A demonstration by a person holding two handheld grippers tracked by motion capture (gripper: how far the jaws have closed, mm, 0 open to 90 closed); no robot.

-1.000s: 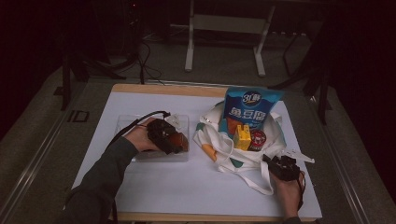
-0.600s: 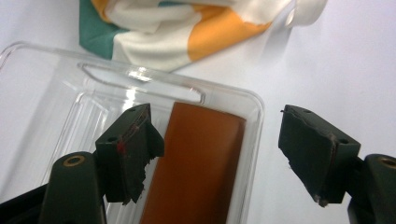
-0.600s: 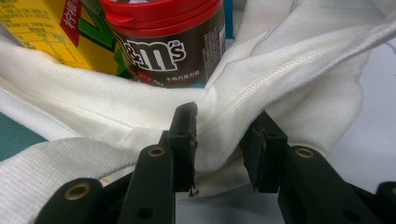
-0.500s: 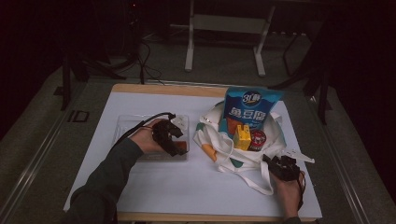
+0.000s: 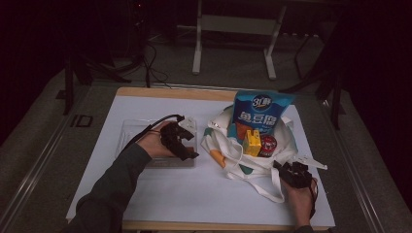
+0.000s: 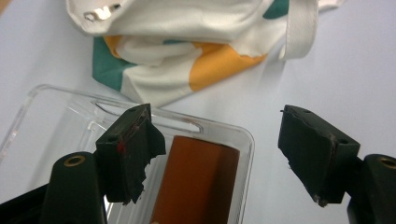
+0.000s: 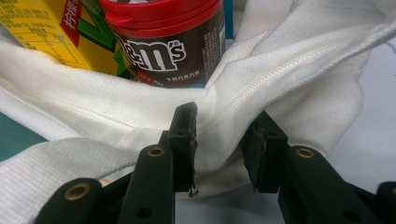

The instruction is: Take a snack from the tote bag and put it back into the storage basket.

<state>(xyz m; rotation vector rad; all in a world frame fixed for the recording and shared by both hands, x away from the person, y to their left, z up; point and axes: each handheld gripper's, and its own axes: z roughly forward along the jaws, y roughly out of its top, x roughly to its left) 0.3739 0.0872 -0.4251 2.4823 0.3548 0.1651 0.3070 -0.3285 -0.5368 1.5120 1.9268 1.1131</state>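
A white tote bag with orange and teal patches lies open at the table's right. In it are a blue snack bag, a yellow drink carton and a red-lidded M&M's tub. My right gripper is shut on the bag's near rim, at the bag's front right corner. My left gripper is open above a clear plastic tray. An orange-brown block lies in that tray below the jaws. In the high view the left gripper hovers over the tray's right end.
A white mat covers the wooden tabletop. The bag's loose strap trails toward the front edge. A metal stand and cables are on the floor beyond the table.
My left gripper has shifted a little to the right over the tray, toward the bag. The right gripper has kept its hold on the bag rim.
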